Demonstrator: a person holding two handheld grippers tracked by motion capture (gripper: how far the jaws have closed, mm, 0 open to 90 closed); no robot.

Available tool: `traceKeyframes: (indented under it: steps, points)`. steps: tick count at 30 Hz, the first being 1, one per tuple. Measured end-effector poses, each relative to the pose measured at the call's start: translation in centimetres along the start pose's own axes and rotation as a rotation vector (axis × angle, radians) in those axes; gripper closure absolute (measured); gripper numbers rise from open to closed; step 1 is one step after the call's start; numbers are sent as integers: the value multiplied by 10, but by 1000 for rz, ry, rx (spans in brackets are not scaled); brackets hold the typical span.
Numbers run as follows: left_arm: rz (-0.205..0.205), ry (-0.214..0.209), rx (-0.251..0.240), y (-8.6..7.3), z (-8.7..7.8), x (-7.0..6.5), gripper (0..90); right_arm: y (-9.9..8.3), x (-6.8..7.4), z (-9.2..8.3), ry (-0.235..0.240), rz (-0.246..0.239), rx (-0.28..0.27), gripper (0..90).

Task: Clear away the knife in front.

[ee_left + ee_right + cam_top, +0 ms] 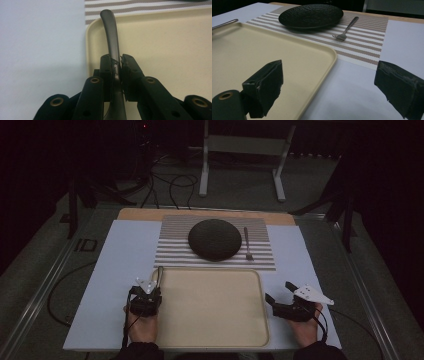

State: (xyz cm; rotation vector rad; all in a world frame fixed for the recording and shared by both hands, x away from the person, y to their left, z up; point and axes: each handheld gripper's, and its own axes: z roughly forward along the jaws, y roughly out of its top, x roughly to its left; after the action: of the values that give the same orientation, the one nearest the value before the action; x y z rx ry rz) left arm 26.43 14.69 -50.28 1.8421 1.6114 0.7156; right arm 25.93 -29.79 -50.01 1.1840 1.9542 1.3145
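Pale sheeting covers most of the table and everything I work with sits on it. Next in size is the cream tray, lying close to my side of the table between my two hands, its surface bare. Beyond its far edge lies the striped placemat, and on that rests the dark round plate, with a fork lying just to its right on the stripes, tines toward me. In the right gripper view I see the same plate and fork past the tray's corner. My left gripper hovers at the tray's near left corner and is clenched on a slim metal utensil handle; in the left gripper view the handle runs up from between the pads, which press on it from both sides, and its rounded end curves out over the tray's left rim toward the placemat. I cannot tell which kind of utensil it is, since its working end is hidden behind the jaws. My right gripper sits on the sheeting just right of the tray, jaws spread wide with nothing between them.
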Motion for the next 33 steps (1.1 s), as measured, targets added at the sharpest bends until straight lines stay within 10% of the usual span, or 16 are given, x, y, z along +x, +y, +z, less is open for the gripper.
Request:
traceKeyframes:
  steps: [17,33]
  points:
    - [10,27,57,-8,7,-4,796,0,1,1,2,-4,4,86]
    - [11,-134,-95,0,1,11,193,0,1,2,3,-2,5,86]
